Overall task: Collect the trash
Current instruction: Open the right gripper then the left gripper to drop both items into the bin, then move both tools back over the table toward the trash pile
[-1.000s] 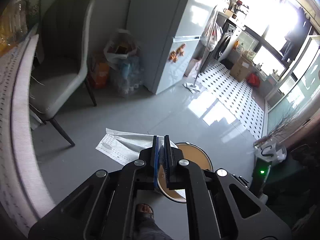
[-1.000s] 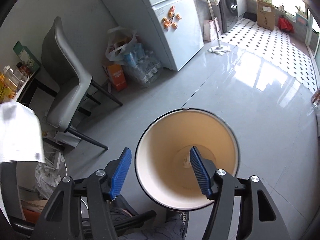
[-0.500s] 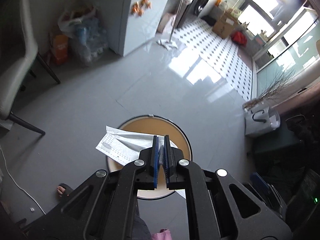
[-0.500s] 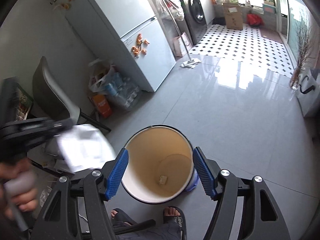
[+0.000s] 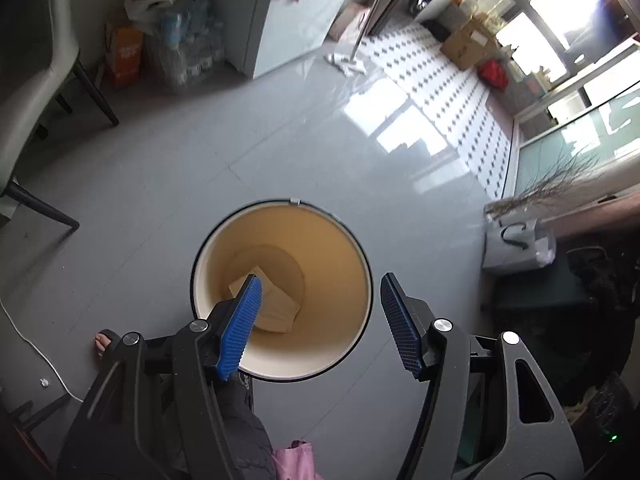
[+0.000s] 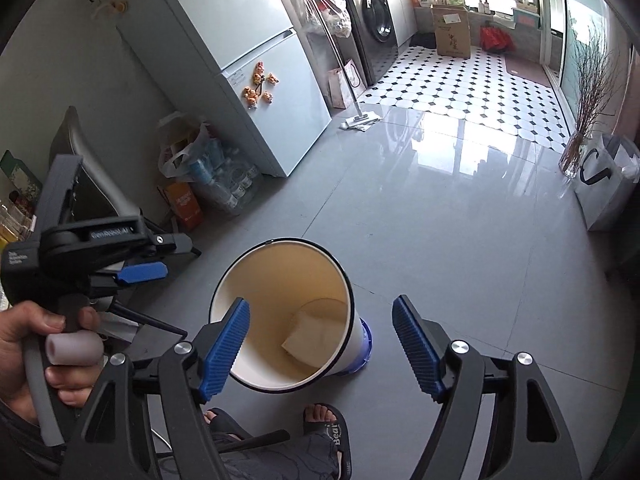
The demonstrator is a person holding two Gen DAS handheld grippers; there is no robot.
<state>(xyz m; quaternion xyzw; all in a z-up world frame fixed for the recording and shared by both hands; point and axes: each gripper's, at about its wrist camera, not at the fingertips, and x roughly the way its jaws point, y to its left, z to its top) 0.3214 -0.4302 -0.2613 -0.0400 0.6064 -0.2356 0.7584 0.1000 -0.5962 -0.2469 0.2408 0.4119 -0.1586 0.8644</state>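
A round trash bin [image 5: 336, 272] with a cream inside and a black rim stands on the grey floor. A folded white paper [image 5: 276, 304] lies at its bottom. My left gripper [image 5: 320, 280] hangs right above the bin's mouth; its jaws are opening and nothing is between them. In the right wrist view the bin [image 6: 280, 280] leans away, with the paper [image 6: 316, 336] inside. My right gripper [image 6: 320, 302] is above and in front of the bin, its jaws opening and empty. The left gripper [image 6: 140, 272] shows at the left, held by a hand [image 6: 40, 340].
A grey chair [image 5: 36, 80] stands at the left, with a fridge [image 6: 248, 80], a bag of bottles [image 6: 208, 168] and an orange box [image 6: 184, 204] behind. A mop [image 6: 358, 120], a white bag [image 6: 604, 184] and a vase of twigs [image 6: 576, 152] stand farther off. A person's sandalled foot [image 6: 328, 424] is near the bin.
The left gripper moved over the bin and opened; the white paper it held now lies in the bin. The right gripper drew back from the bin and widened.
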